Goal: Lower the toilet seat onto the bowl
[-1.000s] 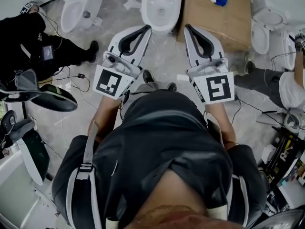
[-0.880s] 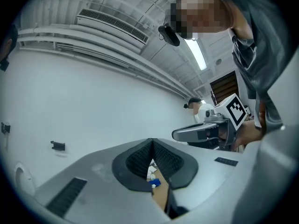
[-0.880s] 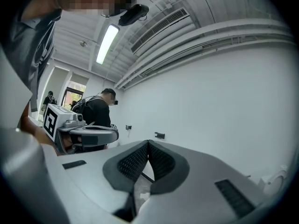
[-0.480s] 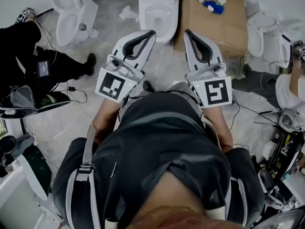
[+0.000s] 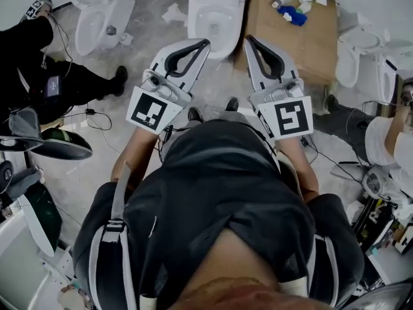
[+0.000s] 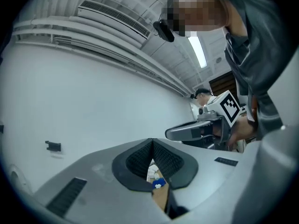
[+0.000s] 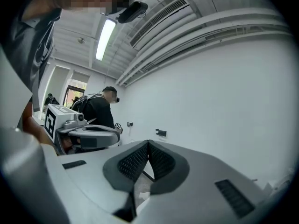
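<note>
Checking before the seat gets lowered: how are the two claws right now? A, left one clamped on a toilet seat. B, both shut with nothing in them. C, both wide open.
B: the left claw and the right claw each show their tips pressed together, with nothing held between them.

A white ceramic toilet bowl (image 5: 218, 44) stands upright on the grey floor (image 5: 135, 57) at the top centre of the head view. Its oval basin is open, with a dark drain hole low inside. The frame's top edge cuts off its back, so the toilet seat's pose cannot be told.
</note>
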`<control>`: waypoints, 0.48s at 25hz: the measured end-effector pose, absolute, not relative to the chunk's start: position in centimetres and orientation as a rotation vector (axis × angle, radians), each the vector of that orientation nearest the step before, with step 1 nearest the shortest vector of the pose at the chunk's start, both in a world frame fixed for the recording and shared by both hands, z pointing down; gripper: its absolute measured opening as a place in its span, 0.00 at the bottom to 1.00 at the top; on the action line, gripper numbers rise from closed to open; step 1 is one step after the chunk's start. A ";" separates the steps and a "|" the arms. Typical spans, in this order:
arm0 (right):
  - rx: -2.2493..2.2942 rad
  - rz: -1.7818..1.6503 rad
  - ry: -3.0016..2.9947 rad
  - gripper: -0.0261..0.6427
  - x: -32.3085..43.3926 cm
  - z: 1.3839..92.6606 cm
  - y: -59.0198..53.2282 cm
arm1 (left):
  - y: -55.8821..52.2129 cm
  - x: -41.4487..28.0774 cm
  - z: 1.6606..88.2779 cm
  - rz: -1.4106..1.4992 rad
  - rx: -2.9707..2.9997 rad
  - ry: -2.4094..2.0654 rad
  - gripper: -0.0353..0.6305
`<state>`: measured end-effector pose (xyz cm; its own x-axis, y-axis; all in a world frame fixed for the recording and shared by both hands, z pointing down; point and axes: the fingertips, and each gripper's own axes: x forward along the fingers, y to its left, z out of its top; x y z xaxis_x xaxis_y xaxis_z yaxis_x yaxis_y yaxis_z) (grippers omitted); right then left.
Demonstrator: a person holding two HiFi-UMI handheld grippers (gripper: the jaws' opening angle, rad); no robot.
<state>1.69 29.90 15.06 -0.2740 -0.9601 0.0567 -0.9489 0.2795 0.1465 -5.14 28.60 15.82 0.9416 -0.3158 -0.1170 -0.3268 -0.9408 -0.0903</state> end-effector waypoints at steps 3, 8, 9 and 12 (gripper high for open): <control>1.789 -0.113 -2.437 0.05 4.5 14.9 28.7 | 27.4 -3.5 15.5 0.143 -2.972 0.612 0.06; 1.750 -0.127 -2.491 0.05 8.4 15.2 27.7 | 26.3 -0.6 15.9 0.178 -2.949 0.754 0.06; 1.738 -0.120 -2.499 0.05 8.9 15.4 27.6 | 26.6 0.0 16.1 0.158 -2.953 0.757 0.06; 1.730 -0.118 -2.525 0.05 10.3 15.6 27.5 | 27.1 1.5 16.3 0.114 -2.950 0.756 0.06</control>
<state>10.26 27.52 15.57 -0.3599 -0.9327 0.0209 -0.9267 0.3600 0.1075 1.50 27.12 16.29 0.8744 -0.4756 -0.0959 -0.4827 -0.8728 -0.0727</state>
